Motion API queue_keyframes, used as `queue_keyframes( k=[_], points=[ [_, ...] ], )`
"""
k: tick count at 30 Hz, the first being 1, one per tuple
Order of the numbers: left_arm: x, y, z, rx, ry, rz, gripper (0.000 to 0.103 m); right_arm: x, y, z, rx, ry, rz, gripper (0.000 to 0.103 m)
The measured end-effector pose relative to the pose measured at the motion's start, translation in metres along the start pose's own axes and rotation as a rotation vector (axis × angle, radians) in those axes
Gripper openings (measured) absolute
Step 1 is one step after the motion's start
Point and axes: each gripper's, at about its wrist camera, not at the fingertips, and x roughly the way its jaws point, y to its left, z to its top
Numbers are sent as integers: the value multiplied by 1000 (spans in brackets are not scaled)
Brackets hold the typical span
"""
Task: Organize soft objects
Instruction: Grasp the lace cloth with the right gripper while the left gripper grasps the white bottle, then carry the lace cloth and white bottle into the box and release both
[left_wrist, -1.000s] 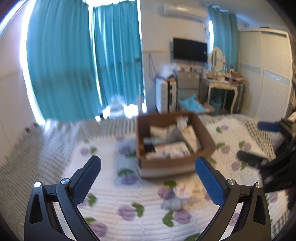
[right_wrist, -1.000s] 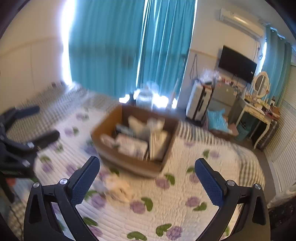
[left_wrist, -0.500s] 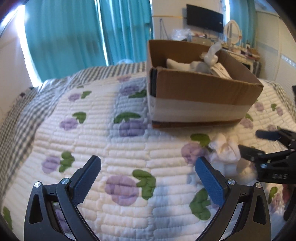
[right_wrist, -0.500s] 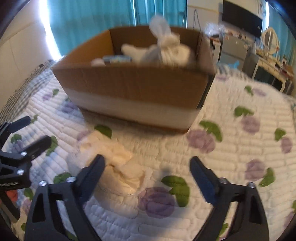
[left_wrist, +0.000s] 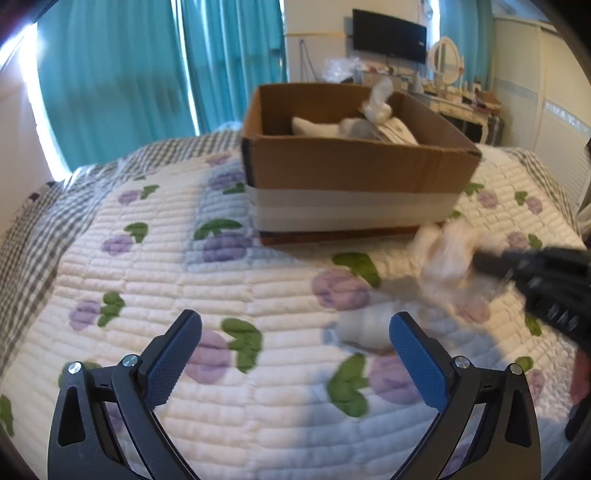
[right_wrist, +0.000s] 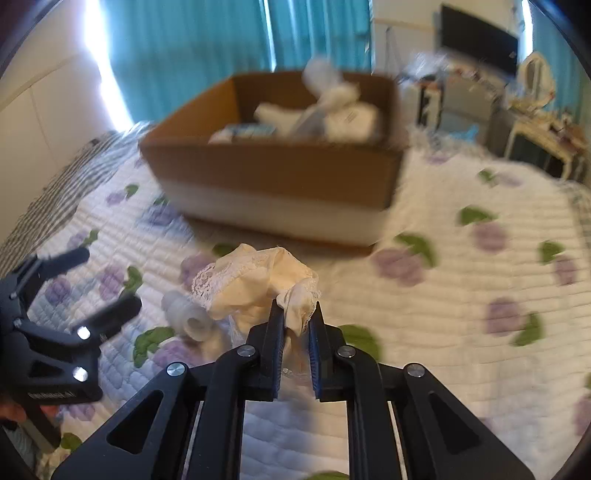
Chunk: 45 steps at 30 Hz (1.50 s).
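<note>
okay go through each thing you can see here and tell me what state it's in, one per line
Right gripper: shut on the cream lace cloth.
Cream lace cloth: bunched, pinched at one end, lifted off the quilt.
Left gripper: open, holding nothing.
Rolled white sock: lying on the quilt, free of both grippers.
Cardboard box: open-topped, with soft items inside.

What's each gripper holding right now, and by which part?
Right gripper pinches the cream lace cloth by its near edge. Left gripper is open, holding nothing.
</note>
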Motion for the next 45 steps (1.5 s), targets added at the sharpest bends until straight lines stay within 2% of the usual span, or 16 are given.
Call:
queue_keyframes(
  k=[5, 9, 12, 14, 18, 19, 21, 32, 35, 45],
  points=[
    [7, -27, 1, 43, 27, -54, 103, -26, -27, 5, 24, -37, -60, 11],
    [26, -41, 2, 63, 77, -77, 102, -23, -45, 5, 94, -25, -29, 11],
    [43, -45, 1, 62, 111, -91, 98, -19, -45, 5, 83, -7, -45, 11],
    [54, -47, -1, 64, 143, -102, 80, -15, -42, 6, 73, -4, -43, 11],
    [58, -44, -3, 50, 140, -118, 62, -16, -41, 6, 65, -4, -37, 11],
    [57, -43, -3, 46, 135, -121, 52, -15, -40, 6, 65, -5, -36, 11],
    [55, -39, -3, 32, 131, -121, 47, -16, -40, 6, 64, -5, -37, 11],
    [23, -31, 7, 37, 97, -104, 43, -39, -30, 6, 57, -34, -48, 11],
    [7, -27, 13, 19, 76, -123, 43, -51, -25, 6, 50, -49, -45, 11],
    [-61, -25, 39, 28, -43, -137, 43, -122, 5, 27, -11, -164, -57, 11]
  ],
)
